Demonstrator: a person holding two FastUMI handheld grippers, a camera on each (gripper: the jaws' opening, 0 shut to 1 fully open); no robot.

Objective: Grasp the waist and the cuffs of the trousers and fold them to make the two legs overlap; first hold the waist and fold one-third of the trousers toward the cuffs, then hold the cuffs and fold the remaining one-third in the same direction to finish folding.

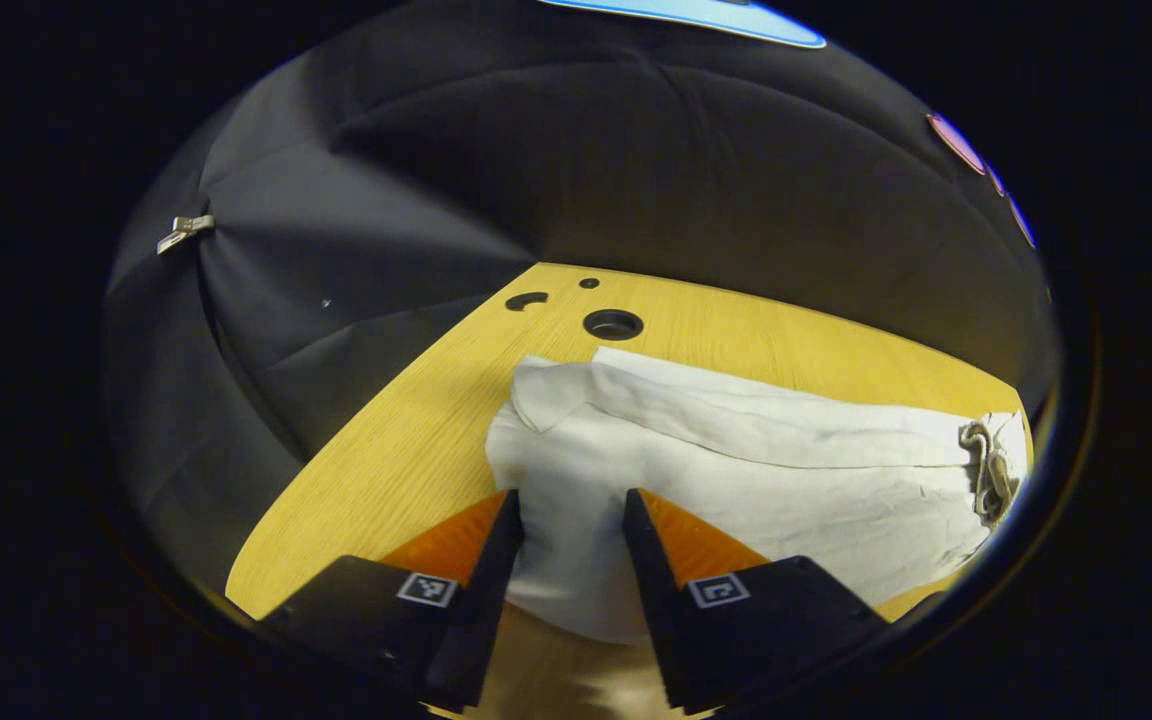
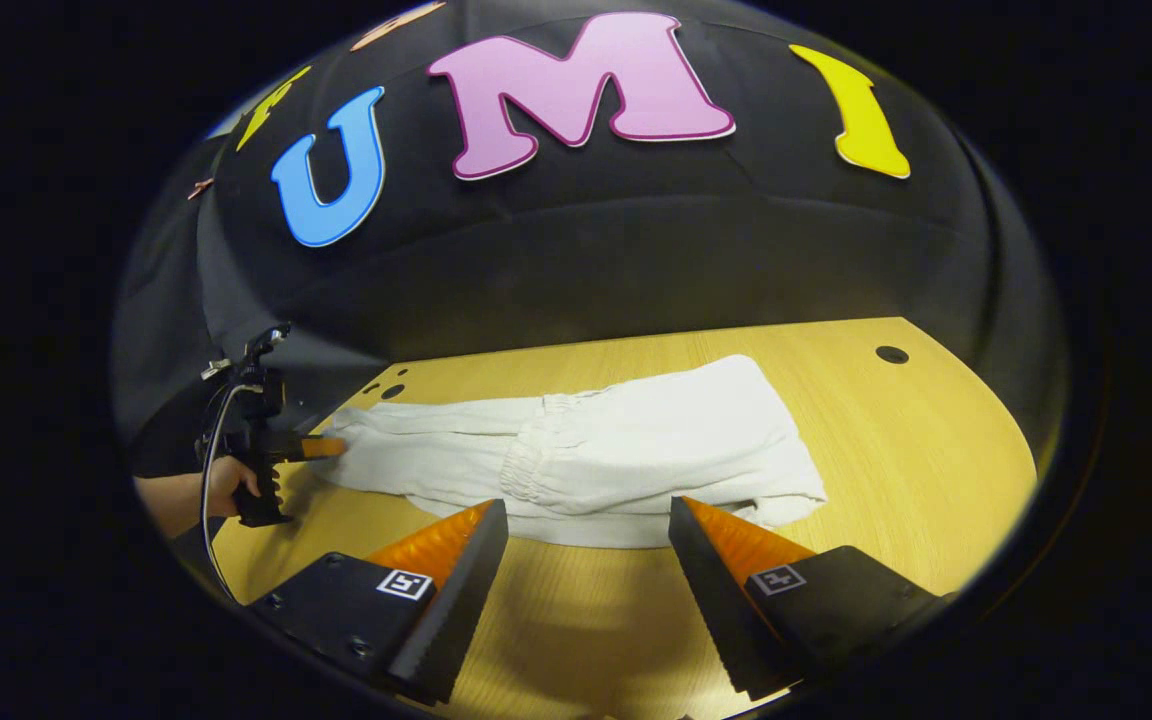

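One pair of trousers [image 2: 576,455] lies on the table [image 2: 896,450], legs overlapped, waist already folded toward the cuffs. Two grippers: left gripper [image 1: 572,520] spread, straddling the cuff end; right gripper [image 2: 586,528] spread, just short of the near edge. Judgement: pinch both cuff layers together, carry them level, land edges flush.

One trousers [image 2: 586,460], one table [image 2: 916,450], two tools: left [image 1: 571,510], right [image 2: 588,520].
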